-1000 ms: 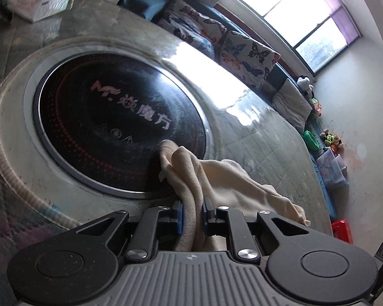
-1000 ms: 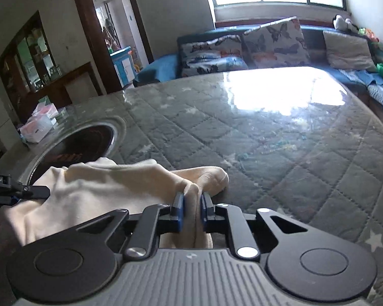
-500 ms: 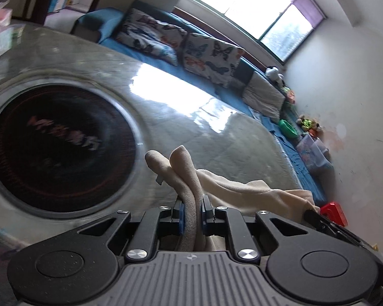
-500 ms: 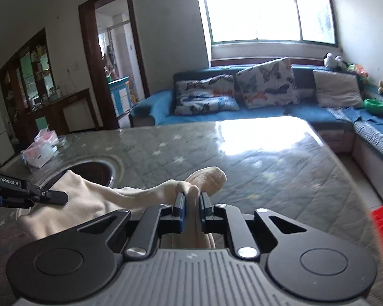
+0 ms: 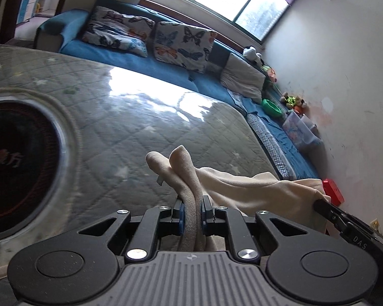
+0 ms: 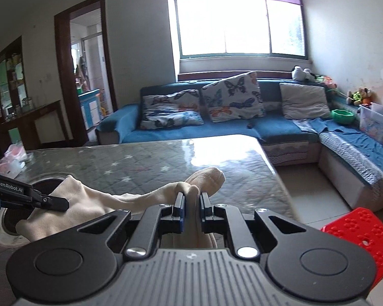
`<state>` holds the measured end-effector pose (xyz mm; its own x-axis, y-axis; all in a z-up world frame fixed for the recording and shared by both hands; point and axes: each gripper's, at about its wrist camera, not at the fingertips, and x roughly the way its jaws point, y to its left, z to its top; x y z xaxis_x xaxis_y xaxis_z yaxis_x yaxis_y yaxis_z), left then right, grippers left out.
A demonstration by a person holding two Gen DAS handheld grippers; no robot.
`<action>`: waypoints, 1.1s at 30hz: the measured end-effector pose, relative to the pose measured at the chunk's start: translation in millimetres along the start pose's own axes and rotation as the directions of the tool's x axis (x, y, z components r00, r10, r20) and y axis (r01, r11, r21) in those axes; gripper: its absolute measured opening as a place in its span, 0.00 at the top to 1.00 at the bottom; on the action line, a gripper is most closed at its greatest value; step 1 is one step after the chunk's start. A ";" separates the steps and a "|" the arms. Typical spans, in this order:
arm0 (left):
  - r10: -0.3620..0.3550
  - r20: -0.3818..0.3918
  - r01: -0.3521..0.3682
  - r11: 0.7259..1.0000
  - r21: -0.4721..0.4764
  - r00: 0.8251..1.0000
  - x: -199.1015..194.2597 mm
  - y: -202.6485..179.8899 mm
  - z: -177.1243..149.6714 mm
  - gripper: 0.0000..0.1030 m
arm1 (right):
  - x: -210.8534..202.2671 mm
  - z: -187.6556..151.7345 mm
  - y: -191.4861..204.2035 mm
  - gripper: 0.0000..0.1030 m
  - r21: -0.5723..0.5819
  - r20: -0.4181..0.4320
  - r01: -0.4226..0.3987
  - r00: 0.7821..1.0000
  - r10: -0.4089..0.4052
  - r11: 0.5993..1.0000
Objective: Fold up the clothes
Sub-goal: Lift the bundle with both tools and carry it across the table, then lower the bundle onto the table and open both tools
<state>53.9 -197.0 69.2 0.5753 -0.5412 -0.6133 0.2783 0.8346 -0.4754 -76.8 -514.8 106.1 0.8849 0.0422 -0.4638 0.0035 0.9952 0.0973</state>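
Note:
A cream garment point(image 5: 245, 188) hangs stretched between my two grippers above the quilted grey table point(image 5: 130, 127). My left gripper point(image 5: 192, 210) is shut on one bunched end, whose folds poke out past the pads. My right gripper point(image 6: 191, 205) is shut on the other bunched end of the cream garment point(image 6: 140, 196). In the left wrist view the right gripper's black finger point(image 5: 329, 210) shows at the right edge, pinching the cloth. In the right wrist view the left gripper point(image 6: 63, 202) enters from the left, clamped on the cloth.
A round black cooktop point(image 5: 15, 168) is set into the table at the left. A tissue pack point(image 6: 10, 159) lies at the table's far left. A blue sofa point(image 6: 242, 127) with butterfly pillows runs behind and to the right. A red stool point(image 6: 365, 232) stands on the floor.
Both grippers have risen and swung right with the garment, lifting it off the table. The cooktop has slid to the left edge of the left wrist view; more of the room shows.

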 end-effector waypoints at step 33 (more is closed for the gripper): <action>0.071 -0.112 -0.065 0.996 0.054 0.991 52.6 -10.1 -21.7 0.77 | 41.8 -37.6 -60.2 0.85 0.083 -0.134 0.156 0.980 -0.144 0.984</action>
<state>64.7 -236.1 28.1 0.5034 -0.4888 -0.7125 0.2810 0.8724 -0.4000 -57.6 -569.6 47.8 0.8045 -0.0904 -0.5870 0.1803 0.9789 0.0965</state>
